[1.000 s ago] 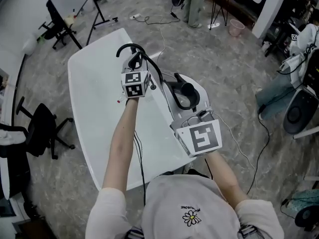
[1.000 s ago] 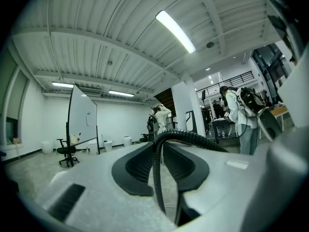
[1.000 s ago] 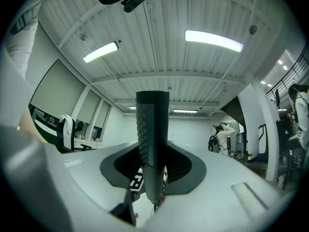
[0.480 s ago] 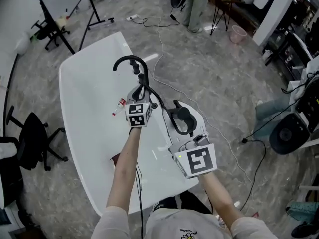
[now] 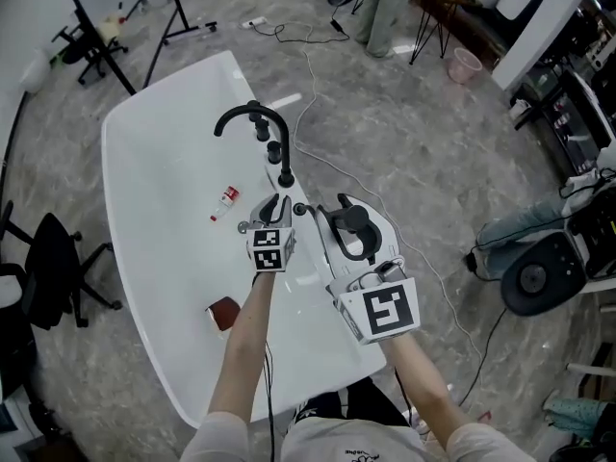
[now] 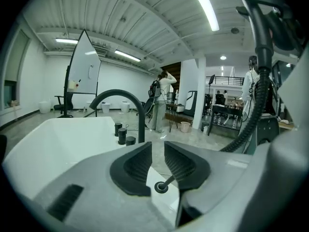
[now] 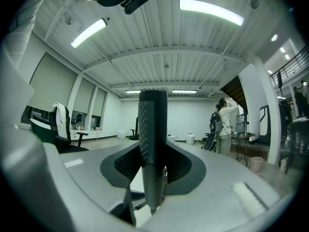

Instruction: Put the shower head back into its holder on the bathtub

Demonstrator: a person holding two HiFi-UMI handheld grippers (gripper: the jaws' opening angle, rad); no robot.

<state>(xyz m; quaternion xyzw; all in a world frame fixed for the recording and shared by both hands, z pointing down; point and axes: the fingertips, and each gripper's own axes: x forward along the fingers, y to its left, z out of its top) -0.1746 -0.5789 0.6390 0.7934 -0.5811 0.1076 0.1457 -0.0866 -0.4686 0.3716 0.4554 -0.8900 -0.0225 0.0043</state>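
Left gripper [image 5: 279,212] is backing away from the faucet [image 5: 252,115], jaws slightly spread, empty. Right gripper [image 7: 153,174] is clamping the shower head [image 5: 354,223] upright, mid-frame; tub [image 5: 164,181] fittings [image 5: 285,175] are lying up-left.

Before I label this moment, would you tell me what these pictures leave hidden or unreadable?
- Holder: not identifiable in any view. In the head view the left gripper and right gripper cover part of the bathtub rim.
- Shower head: spray face hidden by the right gripper in the head view. The right gripper view shows only its handle.
- Small bottle: label too small, head view.
- Dark object in the tub: too small to identify.
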